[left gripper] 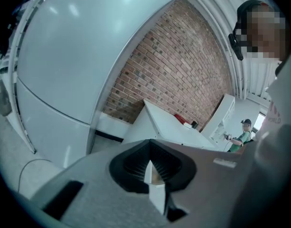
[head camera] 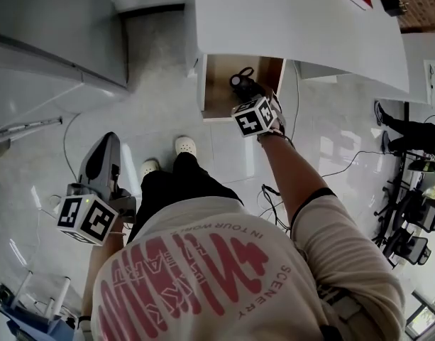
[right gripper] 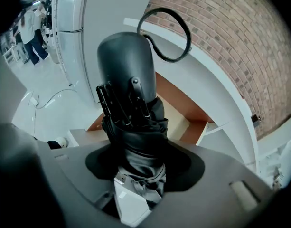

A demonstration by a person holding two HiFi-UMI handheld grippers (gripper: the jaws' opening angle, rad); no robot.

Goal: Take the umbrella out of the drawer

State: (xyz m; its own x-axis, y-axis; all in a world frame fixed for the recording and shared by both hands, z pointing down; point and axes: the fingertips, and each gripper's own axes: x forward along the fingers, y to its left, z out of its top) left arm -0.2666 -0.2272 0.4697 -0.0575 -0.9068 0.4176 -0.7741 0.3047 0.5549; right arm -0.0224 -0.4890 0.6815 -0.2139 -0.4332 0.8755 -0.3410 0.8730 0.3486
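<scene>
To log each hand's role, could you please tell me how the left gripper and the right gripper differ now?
The right gripper is clamped on the folded black umbrella; the left gripper is shut on nothing. The right gripper is over the open drawer; the left gripper hangs beside the person's leg, away from it. Both are the same grey design.

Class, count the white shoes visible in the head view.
2. One white clog sits just below the open wooden drawer; the other is lower left of it. Black trousers hide both heels.
</scene>
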